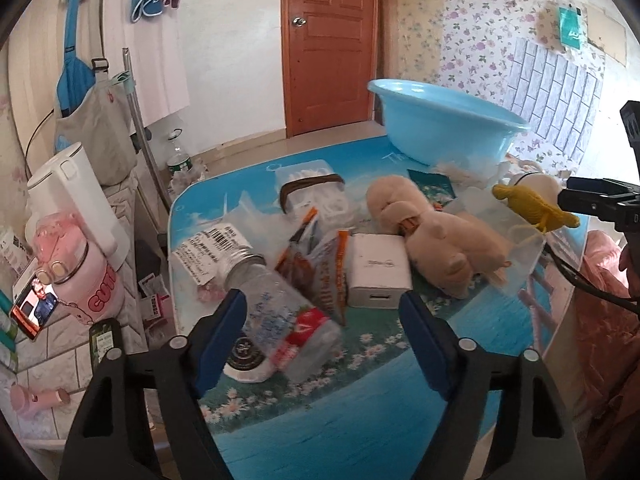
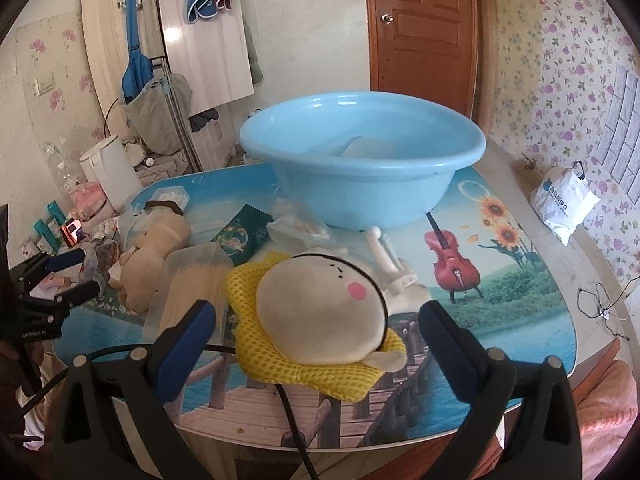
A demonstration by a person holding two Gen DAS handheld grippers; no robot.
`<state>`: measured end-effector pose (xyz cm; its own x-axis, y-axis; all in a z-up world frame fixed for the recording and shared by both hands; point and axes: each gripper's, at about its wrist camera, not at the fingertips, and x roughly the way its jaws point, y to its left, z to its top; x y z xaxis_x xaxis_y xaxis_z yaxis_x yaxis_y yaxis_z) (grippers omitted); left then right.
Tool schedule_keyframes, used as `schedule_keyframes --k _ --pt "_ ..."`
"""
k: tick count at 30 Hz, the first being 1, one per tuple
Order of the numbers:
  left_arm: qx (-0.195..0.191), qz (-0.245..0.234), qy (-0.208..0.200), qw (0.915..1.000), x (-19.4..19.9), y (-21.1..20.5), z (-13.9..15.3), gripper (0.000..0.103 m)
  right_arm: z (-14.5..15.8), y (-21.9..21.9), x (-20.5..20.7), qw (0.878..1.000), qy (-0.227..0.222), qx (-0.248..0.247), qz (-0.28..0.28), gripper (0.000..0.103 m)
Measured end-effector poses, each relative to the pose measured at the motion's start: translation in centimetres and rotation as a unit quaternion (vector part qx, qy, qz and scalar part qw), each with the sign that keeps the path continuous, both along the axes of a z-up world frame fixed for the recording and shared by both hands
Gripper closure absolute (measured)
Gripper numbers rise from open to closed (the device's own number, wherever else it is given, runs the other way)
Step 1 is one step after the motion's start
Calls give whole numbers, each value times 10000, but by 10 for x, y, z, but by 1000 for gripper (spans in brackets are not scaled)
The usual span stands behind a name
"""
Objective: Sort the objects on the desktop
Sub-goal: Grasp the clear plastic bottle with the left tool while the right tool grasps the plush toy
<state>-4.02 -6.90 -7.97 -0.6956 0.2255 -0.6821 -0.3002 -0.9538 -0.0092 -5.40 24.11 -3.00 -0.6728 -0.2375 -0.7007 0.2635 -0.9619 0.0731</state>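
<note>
In the left wrist view a clear plastic bottle (image 1: 280, 312) with a red label lies on the picture-printed table (image 1: 352, 412), between the jaws of my left gripper (image 1: 320, 300). The left pad is close beside the bottle and the right pad stands well apart from it, so the gripper is open. In the right wrist view my right gripper (image 2: 318, 308) is open on either side of a cream plush head in yellow mesh (image 2: 320, 312), with a gap at each pad. A light blue basin (image 2: 360, 184) stands behind it, with a white box (image 2: 368, 146) inside.
A white charger (image 1: 378, 268), a beige plush toy (image 1: 432, 240), orange snack packets (image 1: 320, 268) and a clear box (image 1: 312, 196) crowd the table. Left of the table are a white kettle (image 1: 72, 200) and a pink cup (image 1: 80, 272). A white bag (image 2: 564, 204) lies at the far right.
</note>
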Motion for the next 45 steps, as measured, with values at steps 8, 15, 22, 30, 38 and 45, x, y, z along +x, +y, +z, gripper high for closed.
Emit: schedule_keyframes --k 8,15,22,30,38,45 --pt "-153 135 -146 9997 -12 -3 -12 25 -5 -5 -4 9999 -81 113 6 0" --pt "-307 133 -159 9993 -17 -1 -17 43 -9 -4 -7 9998 -127 140 -45 0" --pt "-312 118 -119 9994 -14 0 -13 44 -18 -5 -14 9997 -215 103 -30 0" --pt "-305 77 53 9995 -4 4 0 45 -31 -2 -18 9991 -409 18 111 23" --pt "-167 -259 502 9983 7 29 39 50 -22 8 -14 9990 -331 -255 126 31" --pt "-152 -832 582 9947 11 75 45 60 -16 8 -11 9989 -239 -321 249 31"
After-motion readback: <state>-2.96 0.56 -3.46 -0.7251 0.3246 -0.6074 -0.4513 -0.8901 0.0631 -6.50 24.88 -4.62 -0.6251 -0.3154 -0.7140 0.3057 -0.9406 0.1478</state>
